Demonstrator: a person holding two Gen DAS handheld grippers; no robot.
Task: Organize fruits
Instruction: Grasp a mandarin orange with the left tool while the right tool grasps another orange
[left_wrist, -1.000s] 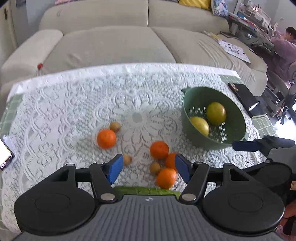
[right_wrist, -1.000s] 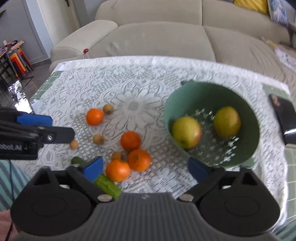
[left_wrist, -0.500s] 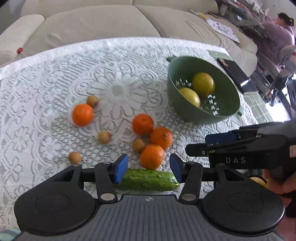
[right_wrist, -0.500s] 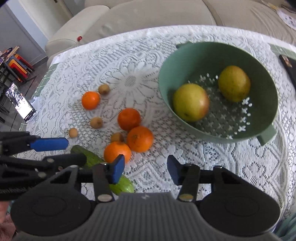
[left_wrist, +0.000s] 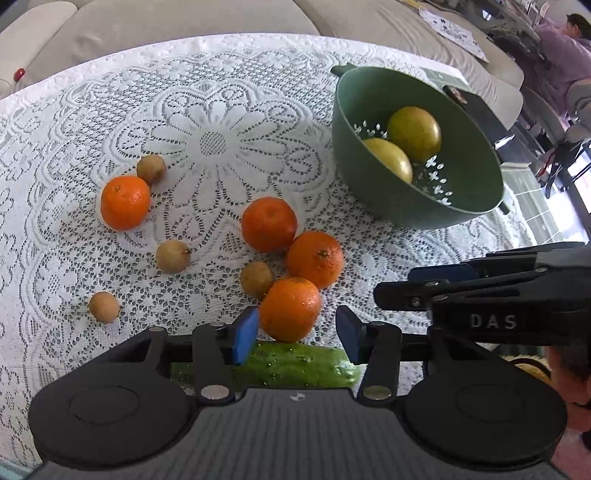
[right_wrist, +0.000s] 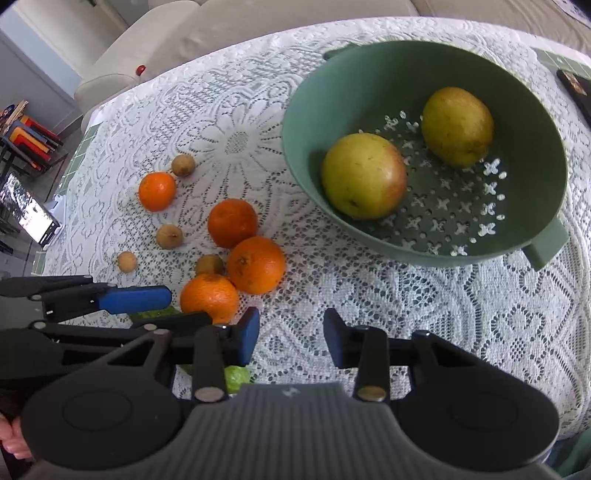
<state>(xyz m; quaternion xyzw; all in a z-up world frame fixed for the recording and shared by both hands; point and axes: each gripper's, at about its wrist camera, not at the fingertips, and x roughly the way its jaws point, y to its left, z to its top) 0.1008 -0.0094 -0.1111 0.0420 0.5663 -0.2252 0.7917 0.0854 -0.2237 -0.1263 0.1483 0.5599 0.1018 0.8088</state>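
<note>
You're at the grasp step. Left gripper (left_wrist: 295, 334) has just been closing around the nearest orange (left_wrist: 290, 308), pads not yet pressing. Right gripper (right_wrist: 290, 338), also closing, holds nothing over bare cloth (right_wrist: 443, 314). Next: clamp, lift, carry to bowl (left_wrist: 399, 210).

white floral lace tablecloth (left_wrist: 229, 110), green colander (right_wrist: 424, 66), yellow-green apples (right_wrist: 364, 175), orange tangerines (left_wrist: 125, 202), tan longans (left_wrist: 173, 256), green cucumber (left_wrist: 295, 365), blue gripper pads (left_wrist: 244, 335)
</note>
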